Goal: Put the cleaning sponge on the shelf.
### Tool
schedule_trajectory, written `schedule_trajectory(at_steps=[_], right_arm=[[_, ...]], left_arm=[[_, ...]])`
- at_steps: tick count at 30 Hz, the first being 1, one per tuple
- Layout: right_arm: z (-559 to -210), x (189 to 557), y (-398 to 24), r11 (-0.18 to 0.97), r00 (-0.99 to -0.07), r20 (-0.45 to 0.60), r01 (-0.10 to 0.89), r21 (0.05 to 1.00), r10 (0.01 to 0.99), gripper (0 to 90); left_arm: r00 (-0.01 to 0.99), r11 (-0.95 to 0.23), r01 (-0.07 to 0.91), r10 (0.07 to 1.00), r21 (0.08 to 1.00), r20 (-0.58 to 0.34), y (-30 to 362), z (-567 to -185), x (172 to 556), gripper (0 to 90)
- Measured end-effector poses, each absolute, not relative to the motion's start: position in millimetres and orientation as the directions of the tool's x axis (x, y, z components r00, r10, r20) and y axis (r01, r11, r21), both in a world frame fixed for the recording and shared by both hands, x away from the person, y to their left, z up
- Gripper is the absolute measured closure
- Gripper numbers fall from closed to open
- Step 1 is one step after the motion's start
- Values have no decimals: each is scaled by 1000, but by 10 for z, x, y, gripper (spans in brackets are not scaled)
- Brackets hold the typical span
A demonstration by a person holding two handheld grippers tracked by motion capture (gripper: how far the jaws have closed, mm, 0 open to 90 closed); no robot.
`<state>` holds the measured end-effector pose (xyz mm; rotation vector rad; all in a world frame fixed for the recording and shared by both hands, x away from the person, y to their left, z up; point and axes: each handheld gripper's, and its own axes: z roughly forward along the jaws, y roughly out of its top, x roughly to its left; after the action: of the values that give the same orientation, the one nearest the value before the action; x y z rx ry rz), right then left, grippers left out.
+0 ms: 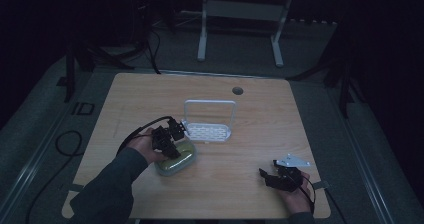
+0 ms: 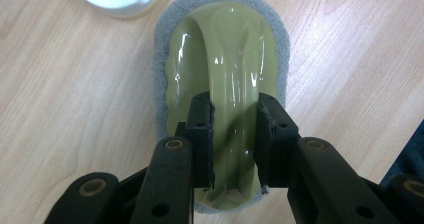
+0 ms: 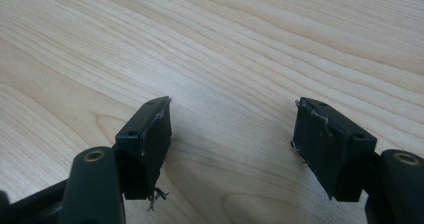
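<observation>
The left hand-held gripper (image 2: 234, 134) clamps the green sponge's (image 2: 220, 59) raised handle for a sure hold, while the right hand-held gripper (image 3: 232, 134) waits wide over bare bench (image 3: 250, 44).

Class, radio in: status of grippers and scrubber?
Left gripper shut on scrubber handle. Right gripper open over bare table. White rack just beyond scrubber.
</observation>
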<state>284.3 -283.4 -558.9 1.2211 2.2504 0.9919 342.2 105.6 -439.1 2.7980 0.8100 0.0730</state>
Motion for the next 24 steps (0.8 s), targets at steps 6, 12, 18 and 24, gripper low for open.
schedule_trajectory(at_steps=[6,12,18,24], right_arm=[[-5589,2843,-2834,368,-542,-7,561,741,840,308],[-5589,2843,-2834,368,-542,-7,562,741,840,308],[-5589,2843,-2834,368,-542,-6,562,741,840,308],[-5589,2843,-2834,369,-542,-7,562,741,840,308]], left_arm=[[867,-840,485,499,244,-5,1031,-4349,3446,718],[874,-844,471,486,257,-5,1011,-4307,3510,718],[890,-856,441,457,269,-6,995,-4279,3576,718],[903,-864,416,430,285,-16,977,-4259,3648,718]])
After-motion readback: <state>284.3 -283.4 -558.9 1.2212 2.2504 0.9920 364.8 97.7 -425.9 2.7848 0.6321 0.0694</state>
